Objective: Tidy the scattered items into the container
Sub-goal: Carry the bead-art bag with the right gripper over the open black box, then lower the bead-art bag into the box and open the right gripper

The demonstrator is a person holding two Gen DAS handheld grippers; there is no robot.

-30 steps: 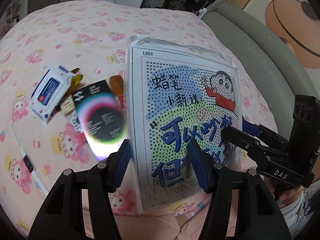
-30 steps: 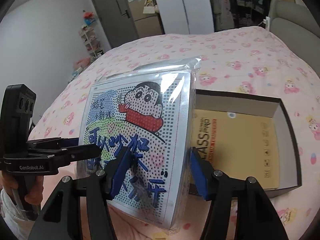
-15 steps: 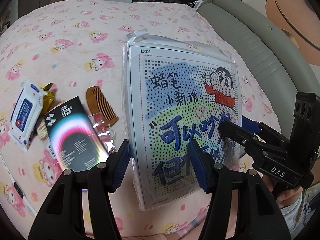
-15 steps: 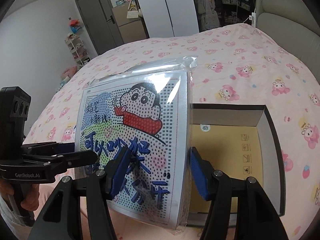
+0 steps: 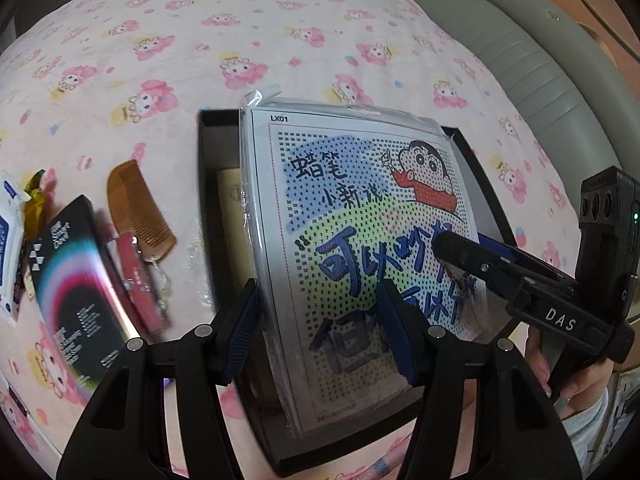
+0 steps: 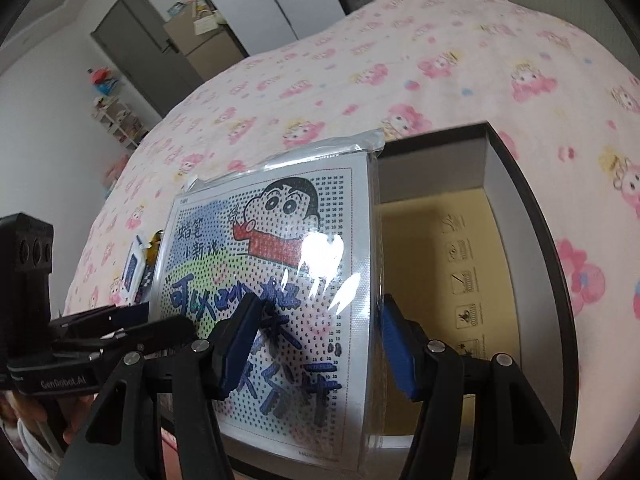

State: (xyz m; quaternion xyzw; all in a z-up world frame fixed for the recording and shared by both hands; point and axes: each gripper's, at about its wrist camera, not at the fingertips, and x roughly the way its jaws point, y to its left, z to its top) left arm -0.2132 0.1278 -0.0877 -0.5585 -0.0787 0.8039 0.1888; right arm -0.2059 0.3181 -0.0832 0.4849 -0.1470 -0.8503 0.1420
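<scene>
Between the blue pads of the left gripper sits the near edge of a plastic-sleeved diamond-painting kit, printed with a cartoon boy and blue Chinese lettering; the pads close on its lower left part and hold it tilted. On the kit's other side the right gripper clamps the lower right part in the same way, so both tools carry the sheet together, and each shows in the other's camera: the right one reaches in from the right of the left wrist view with a hand around its grip. Directly beneath and behind the kit lies the open dark-rimmed box, its yellowish floor bare where it shows to the right of the right gripper's fingers; the kit hangs over the box's left half, above the rim, and whether it touches the floor cannot be told. Left of the left gripper, on the pink cartoon-print bedspread, rest a black booklet with a rainbow ring, a pink tube just beside it, a wooden comb, and at the far left edge a white wet-wipe pack. Beyond the box rises a grey padded headboard.
</scene>
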